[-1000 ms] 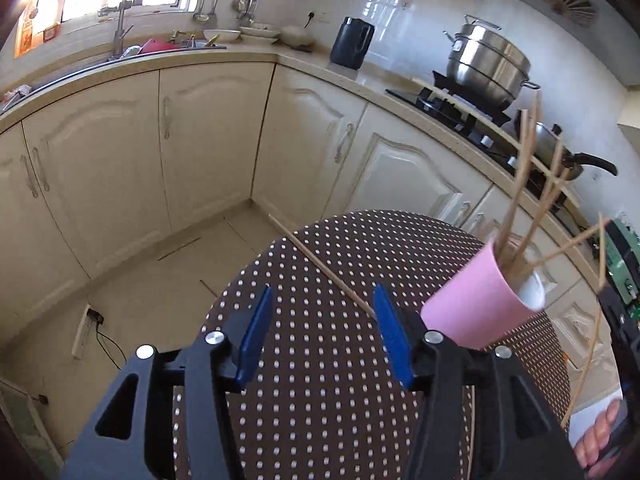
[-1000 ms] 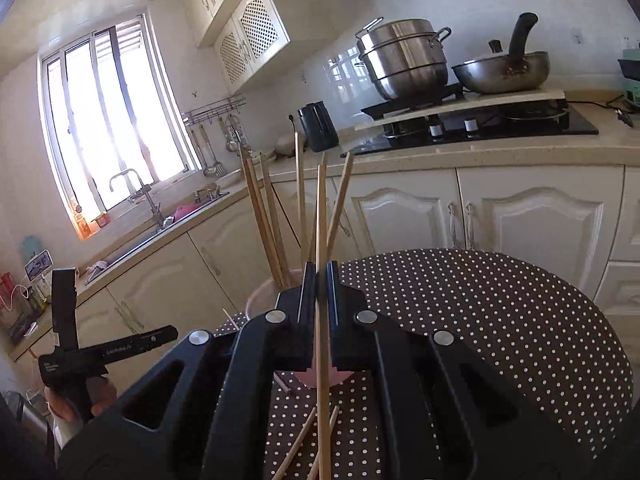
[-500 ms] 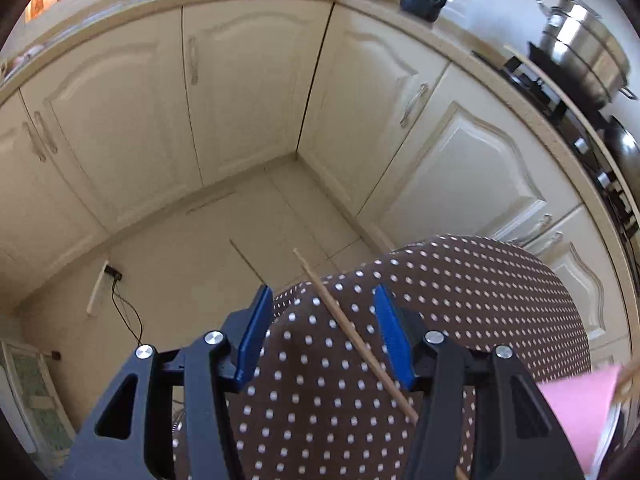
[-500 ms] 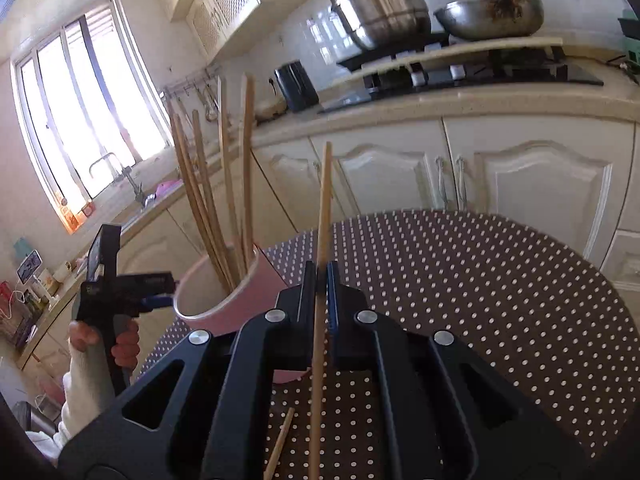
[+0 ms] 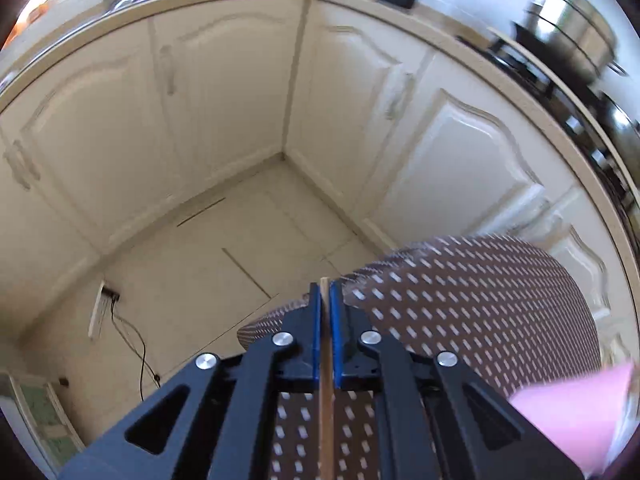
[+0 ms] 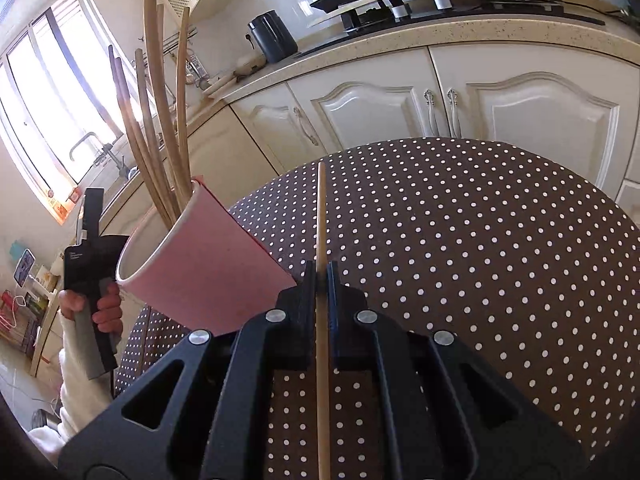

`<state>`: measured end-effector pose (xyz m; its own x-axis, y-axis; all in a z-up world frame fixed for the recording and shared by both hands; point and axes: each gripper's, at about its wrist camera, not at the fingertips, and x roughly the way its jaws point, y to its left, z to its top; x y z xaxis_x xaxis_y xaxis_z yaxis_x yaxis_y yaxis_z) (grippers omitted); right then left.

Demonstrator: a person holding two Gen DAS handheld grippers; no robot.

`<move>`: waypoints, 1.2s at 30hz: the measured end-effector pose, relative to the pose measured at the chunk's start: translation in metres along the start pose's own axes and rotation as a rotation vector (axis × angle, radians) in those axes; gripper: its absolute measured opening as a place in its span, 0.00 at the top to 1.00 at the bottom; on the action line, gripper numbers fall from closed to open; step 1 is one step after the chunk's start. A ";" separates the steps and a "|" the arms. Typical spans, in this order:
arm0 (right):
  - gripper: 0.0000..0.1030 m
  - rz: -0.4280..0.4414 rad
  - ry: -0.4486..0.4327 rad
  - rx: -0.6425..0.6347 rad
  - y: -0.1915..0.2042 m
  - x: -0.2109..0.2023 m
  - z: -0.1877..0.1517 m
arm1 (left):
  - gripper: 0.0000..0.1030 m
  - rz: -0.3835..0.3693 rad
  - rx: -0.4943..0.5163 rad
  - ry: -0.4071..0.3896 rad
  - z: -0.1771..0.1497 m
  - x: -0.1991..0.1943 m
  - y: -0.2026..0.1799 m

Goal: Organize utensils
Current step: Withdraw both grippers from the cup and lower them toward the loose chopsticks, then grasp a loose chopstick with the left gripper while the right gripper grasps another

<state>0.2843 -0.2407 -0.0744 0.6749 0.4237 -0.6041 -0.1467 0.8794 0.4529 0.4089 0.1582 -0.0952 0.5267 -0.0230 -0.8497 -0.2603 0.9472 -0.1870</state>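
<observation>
From the left wrist, the left tool [image 5: 325, 300] pinches a thin wooden chopstick [image 5: 326, 420] over the near edge of the brown polka-dot counter [image 5: 480, 300]; a weak pinch could drop it to the floor. From the right wrist, the right tool [image 6: 319, 280] pinches another wooden chopstick [image 6: 320, 216], right of the pink paper cup [image 6: 200, 264] bristling with sticks; knocking it could tip it.

pink cup [image 6: 200, 264] tilted, wooden chopsticks [image 6: 160, 120] inside

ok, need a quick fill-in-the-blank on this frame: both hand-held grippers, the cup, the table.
1. The left hand-held gripper is shut on a single ____.
2. The chopstick in the right hand-held gripper points out over the ____ tablecloth.
3. The chopsticks already collected stand in a ____ cup.

Missing words: chopstick; polka-dot; pink
</observation>
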 end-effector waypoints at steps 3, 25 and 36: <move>0.94 -0.042 0.031 0.007 -0.004 -0.008 -0.009 | 0.95 -0.029 0.082 0.019 -0.018 -0.017 -0.013; 0.93 -0.219 0.183 -0.102 0.041 -0.085 -0.120 | 0.88 0.028 0.337 0.063 -0.181 -0.107 -0.045; 0.91 -0.278 0.281 -0.186 0.060 -0.075 -0.133 | 0.71 0.035 0.355 0.093 -0.221 -0.131 -0.027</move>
<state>0.1287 -0.1911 -0.0897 0.4878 0.1851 -0.8531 -0.1320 0.9817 0.1375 0.1682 0.0648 -0.0871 0.4428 -0.0023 -0.8966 0.0287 0.9995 0.0116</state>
